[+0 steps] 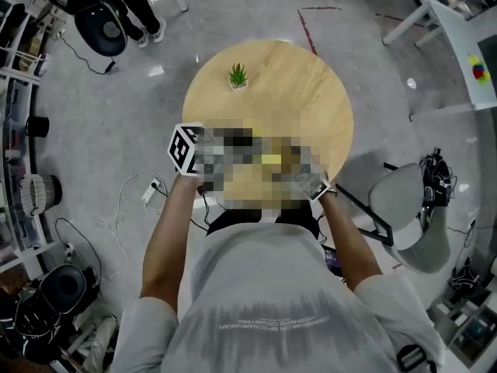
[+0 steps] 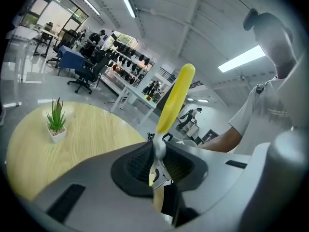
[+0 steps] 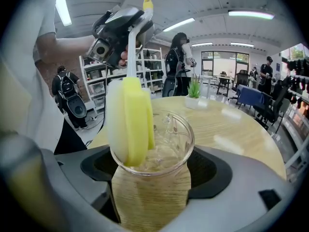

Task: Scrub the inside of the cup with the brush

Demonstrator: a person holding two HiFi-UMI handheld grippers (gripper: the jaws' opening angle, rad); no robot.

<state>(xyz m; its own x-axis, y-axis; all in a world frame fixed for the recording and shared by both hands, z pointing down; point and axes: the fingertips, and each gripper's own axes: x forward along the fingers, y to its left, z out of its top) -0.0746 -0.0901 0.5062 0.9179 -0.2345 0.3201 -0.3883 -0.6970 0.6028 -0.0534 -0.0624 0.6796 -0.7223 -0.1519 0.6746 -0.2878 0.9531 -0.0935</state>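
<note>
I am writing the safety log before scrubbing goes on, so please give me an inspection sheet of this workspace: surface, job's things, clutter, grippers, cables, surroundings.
Surface: round wooden table, nothing spilled that I can see.
Job's things: glass cup; brush, its yellow sponge head at the cup's mouth.
Clutter: small potted plant near the far edge.
Grippers: left gripper shut on the brush handle; right gripper shut on the cup.
Cables: white cable on the floor, left of the table.
Surroundings: grey chair at right; shelves and a standing person behind.
</note>
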